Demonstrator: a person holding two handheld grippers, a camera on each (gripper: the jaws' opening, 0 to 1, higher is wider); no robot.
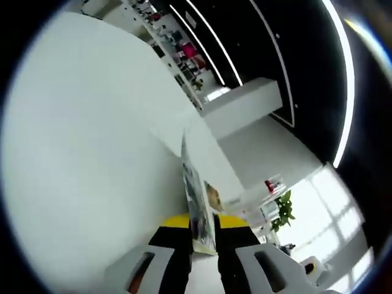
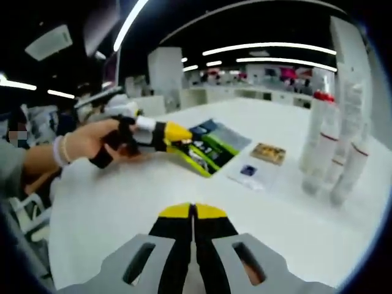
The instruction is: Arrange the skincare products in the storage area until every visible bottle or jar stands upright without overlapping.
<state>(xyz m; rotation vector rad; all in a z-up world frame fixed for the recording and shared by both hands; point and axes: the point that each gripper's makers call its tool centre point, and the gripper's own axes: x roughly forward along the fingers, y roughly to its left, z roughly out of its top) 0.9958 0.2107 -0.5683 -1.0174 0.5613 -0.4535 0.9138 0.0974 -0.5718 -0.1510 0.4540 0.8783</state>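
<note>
My left gripper [image 1: 202, 236] is shut on the edge of a flat printed packet [image 1: 197, 196], seen edge-on and rising between its yellow-tipped jaws. In the right gripper view a hand holds that left gripper [image 2: 174, 135] low over the white table [image 2: 122, 202], clamping a green and black packet [image 2: 205, 153]. A dark packet [image 2: 225, 136] lies under or beside it. My right gripper [image 2: 193, 214] is shut, nothing between its jaws, near the table's front. Several white tubes and bottles [image 2: 324, 147] with red bands stand upright at the right.
A small brown sachet [image 2: 268, 153] and a clear sachet with a blue square [image 2: 249, 171] lie flat between the packets and the tubes. A person's sleeve and arm [image 2: 30, 162] come in from the left. Shelves and a plant [image 1: 283, 208] stand far off.
</note>
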